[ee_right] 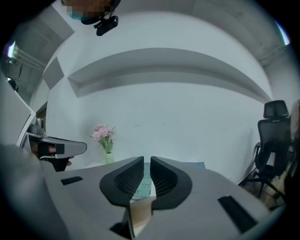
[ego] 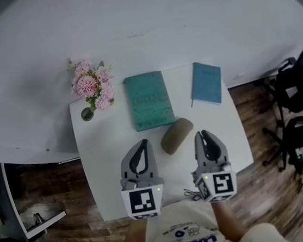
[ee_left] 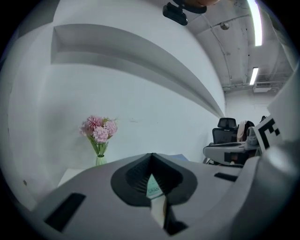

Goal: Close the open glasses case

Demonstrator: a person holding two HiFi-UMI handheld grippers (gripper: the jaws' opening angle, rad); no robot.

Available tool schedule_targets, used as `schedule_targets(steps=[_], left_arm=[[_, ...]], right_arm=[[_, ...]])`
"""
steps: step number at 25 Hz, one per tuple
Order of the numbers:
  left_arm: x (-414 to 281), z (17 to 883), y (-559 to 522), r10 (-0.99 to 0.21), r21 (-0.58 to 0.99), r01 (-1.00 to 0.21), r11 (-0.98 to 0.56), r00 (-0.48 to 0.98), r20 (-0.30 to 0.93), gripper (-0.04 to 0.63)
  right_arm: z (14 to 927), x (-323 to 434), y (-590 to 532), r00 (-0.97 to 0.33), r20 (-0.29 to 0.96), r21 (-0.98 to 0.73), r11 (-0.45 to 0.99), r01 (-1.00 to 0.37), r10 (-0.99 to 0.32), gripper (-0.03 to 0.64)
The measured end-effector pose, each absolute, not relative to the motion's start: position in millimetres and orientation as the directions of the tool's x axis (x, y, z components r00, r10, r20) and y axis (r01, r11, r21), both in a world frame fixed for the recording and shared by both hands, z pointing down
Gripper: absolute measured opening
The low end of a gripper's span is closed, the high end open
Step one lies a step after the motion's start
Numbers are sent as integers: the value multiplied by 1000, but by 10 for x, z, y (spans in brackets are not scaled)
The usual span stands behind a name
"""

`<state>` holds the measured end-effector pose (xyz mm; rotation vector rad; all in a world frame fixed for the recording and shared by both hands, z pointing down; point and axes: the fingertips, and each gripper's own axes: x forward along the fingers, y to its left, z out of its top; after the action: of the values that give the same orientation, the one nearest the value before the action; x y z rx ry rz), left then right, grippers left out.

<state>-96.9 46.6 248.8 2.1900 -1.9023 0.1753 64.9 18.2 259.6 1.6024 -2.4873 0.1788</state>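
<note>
Glasses case (ego: pixel 177 135) sits on the white table (ego: pixel 105 167), just in front of the teal book (ego: pixel 149 100). In the head view it lies between the two grippers and a bit ahead of their tips. Its long axis runs diagonally, near end toward the left gripper (ego: pixel 142 144) and far end toward the right gripper (ego: pixel 203 134). The right tip looks marginally nearer, to the case's far end, but either hand could reach it.

From above, the case reads as one smooth closed oval with no lid standing up. My read: it's already closed, or close to it. If it needs anything, that's a press down on top, so the tool has to come in and down toward the middle.

Tool state:
- Left gripper (ee_left: pixel 151 161): jaws fully together, nothing between them.
- Right gripper (ee_right: pixel 146 164): jaws nearly closed with a thin slit left, nothing in it.

View differences:
- Only the head view shows the case layout and the blue notebook (ego: pixel 206 83) lying flat.
- Both gripper views look roughly level at the wall and the flowers (ee_left: pixel 98 133), with a sliver of the book visible past the jaws.
- A tan patch shows low in each gap. I can't tell if it's the case.
- Each gripper view catches the other gripper at its edge, so the two are side by side at similar height.
</note>
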Motion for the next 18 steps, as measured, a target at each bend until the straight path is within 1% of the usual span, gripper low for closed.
schedule_targets(steps=[5, 10, 18], left_arm=[[-945, 2423, 474, -961, 101, -986, -133, 153, 229, 3], [-896, 2351, 486, -963, 92, -985, -142, 159, 216, 2], [-866, 2300, 501, -967, 78, -987, -143, 156, 200, 3]], right_arm=[[2581, 687, 278, -376, 235, -20, 383, -924, -896, 35], [2517, 717, 302, -364, 194, -18, 368, -930, -911, 26], [2493, 681, 364, -362, 208, -18, 366, -930, -909, 26]])
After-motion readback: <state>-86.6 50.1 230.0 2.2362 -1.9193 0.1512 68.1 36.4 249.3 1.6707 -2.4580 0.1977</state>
